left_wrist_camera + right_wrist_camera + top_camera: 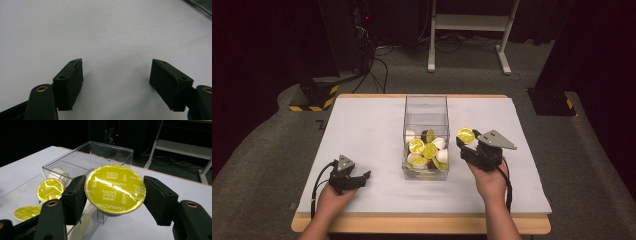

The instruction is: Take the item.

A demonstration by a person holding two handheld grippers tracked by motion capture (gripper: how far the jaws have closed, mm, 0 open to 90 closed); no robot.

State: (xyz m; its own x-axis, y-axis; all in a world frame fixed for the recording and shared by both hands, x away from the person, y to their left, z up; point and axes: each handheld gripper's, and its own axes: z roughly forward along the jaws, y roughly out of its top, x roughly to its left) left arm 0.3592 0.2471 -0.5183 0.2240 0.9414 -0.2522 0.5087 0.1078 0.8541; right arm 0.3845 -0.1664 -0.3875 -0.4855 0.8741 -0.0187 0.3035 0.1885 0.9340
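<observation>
"NESCAFÉ Dolce Gusto" is printed in white across the yellow foil lid of the capsule point(115, 188), and "CAPPUCCINO" is repeated around its rim. Print on the other lids point(50, 189) at 9 o'clock cannot be read.

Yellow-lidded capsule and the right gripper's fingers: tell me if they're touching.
Touching. The right gripper view shows the yellow-lidded capsule clamped between the right gripper's fingers, both pressed against its rim, no gap visible.
</observation>
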